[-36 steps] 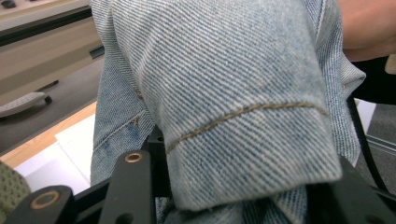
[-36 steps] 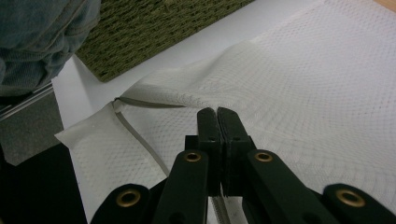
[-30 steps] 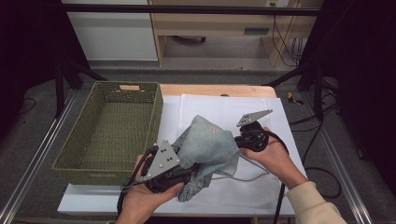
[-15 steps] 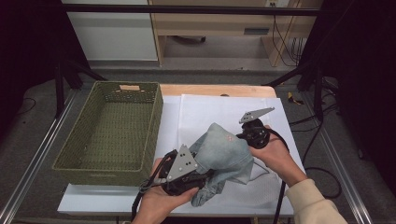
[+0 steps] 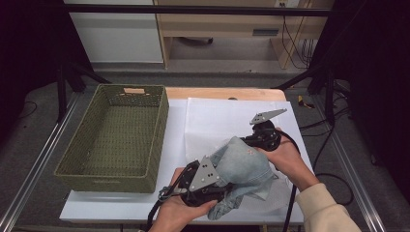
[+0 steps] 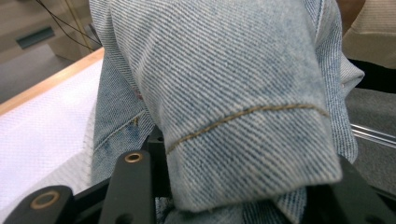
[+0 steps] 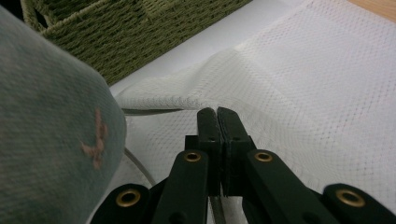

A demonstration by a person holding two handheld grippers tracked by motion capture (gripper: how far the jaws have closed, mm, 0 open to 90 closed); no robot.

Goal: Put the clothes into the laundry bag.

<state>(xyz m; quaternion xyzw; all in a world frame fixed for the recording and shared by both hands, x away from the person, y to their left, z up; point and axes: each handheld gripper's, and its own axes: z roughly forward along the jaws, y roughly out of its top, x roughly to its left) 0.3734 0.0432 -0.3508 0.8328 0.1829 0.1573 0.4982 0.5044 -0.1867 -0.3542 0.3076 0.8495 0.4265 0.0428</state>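
Both grippers are working near-right: left gripper [image 5: 220, 186] is pinching jeans [image 5: 244, 166]; right gripper [image 7: 217, 116] is pressed together, empty.

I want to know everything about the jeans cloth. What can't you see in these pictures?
- Left tongs: high view, tips buried under the denim; whether they pinch it can't be told.
- Denim's full shape: left gripper view, cloth too close, cut off by the edges.
- Right tongs: shut; whether they pinch the white mesh is unclear.
- Basket: near inside wall hidden by its rim.
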